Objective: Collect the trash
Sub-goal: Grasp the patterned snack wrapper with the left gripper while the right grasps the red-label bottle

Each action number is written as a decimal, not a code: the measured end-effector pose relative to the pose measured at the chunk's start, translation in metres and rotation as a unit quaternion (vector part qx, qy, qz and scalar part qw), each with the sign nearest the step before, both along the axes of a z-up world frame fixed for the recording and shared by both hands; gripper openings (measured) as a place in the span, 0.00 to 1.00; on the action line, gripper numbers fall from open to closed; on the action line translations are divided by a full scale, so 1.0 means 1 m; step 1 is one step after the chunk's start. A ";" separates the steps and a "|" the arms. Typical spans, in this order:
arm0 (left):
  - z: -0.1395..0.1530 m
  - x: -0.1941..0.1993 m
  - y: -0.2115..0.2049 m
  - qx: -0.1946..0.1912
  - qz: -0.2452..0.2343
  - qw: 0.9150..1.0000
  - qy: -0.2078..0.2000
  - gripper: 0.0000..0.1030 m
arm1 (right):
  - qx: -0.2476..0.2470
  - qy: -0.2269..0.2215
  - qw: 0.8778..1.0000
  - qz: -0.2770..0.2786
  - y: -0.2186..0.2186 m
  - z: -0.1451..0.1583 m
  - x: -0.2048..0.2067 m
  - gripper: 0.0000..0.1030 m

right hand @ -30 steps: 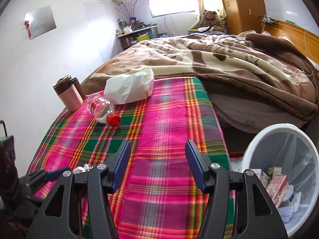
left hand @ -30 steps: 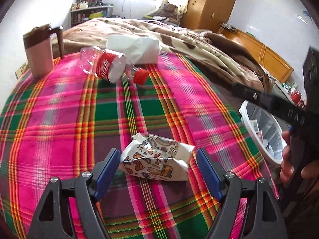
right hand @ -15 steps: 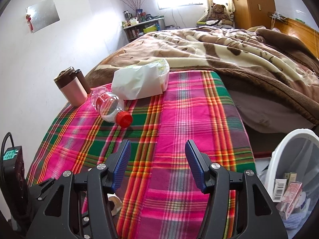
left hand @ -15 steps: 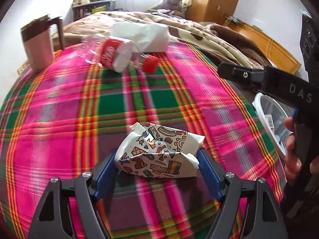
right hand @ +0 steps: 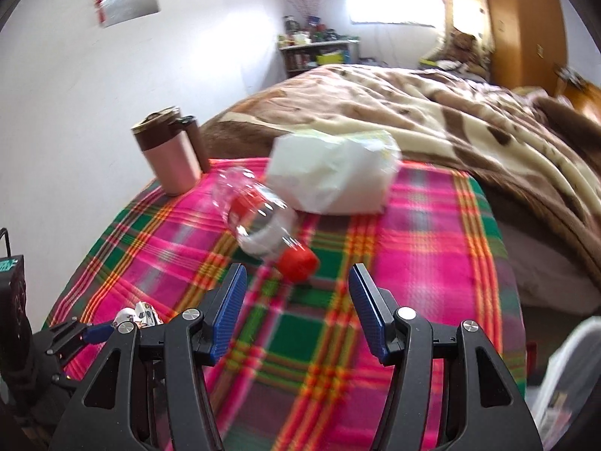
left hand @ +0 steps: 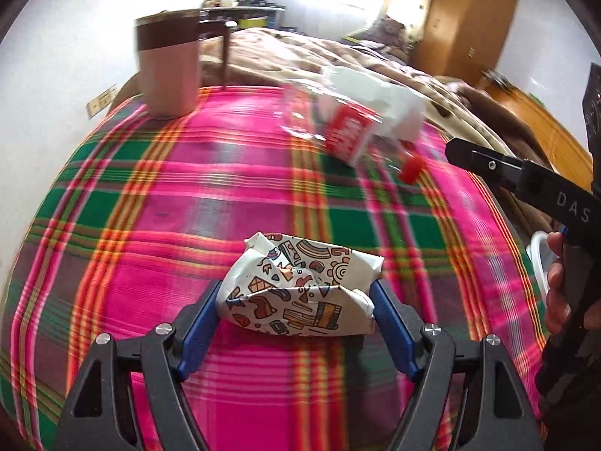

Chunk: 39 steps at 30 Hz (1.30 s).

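A crumpled patterned paper wrapper (left hand: 304, 263) lies on the plaid cloth between the blue pads of my left gripper (left hand: 296, 289). Its ends reach both pads, but the jaws stand wide and are not squeezing it. A clear plastic bottle (right hand: 259, 218) with a red label and a red cap (right hand: 296, 263) lies on its side, cap just beyond the tips of my right gripper (right hand: 297, 282), which is open and empty. Behind the bottle rests a white plastic bag (right hand: 334, 176). In the left wrist view the bottle (left hand: 338, 131) and bag (left hand: 375, 97) are blurred, far right of centre.
A pink mug with a brown lid (right hand: 169, 154) stands at the table's far left corner. A white bin (right hand: 567, 376) holding packaging sits on the floor past the table's right edge. A bed with a brown blanket (right hand: 450, 120) borders the table's far side.
Both grippers moved forward over the table. The left one slid around the wrapper, which now sits between its pads. The right one came up close to the bottle's cap; the bin slipped toward the frame edge.
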<state>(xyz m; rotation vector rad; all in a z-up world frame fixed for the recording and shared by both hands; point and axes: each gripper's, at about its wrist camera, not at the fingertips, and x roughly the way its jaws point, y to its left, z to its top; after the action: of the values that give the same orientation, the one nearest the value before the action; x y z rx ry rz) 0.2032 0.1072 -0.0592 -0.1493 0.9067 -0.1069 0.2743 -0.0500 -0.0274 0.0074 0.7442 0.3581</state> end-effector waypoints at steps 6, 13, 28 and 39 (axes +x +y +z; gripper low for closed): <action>0.001 0.008 0.027 -0.011 0.048 0.999 -0.006 0.77 | -0.009 -0.005 1.000 0.020 0.021 -0.002 0.024 0.66; 0.001 0.013 0.044 -0.021 0.077 0.997 -0.014 0.77 | -0.050 -0.006 0.998 0.047 0.041 -0.008 0.044 0.68; -0.006 0.019 0.048 -0.029 0.078 0.996 -0.005 0.77 | -0.079 0.034 0.993 0.080 0.063 -0.027 0.077 0.72; -0.005 0.021 0.046 -0.024 0.079 0.997 -0.005 0.77 | -0.096 0.022 0.992 0.077 0.066 -0.022 0.057 0.72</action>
<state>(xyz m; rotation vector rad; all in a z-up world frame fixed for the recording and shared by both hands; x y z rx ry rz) 0.2241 0.1533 -0.0645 -0.2645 0.8804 0.0170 0.3316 0.0157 -0.0498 -0.2245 0.8234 0.4333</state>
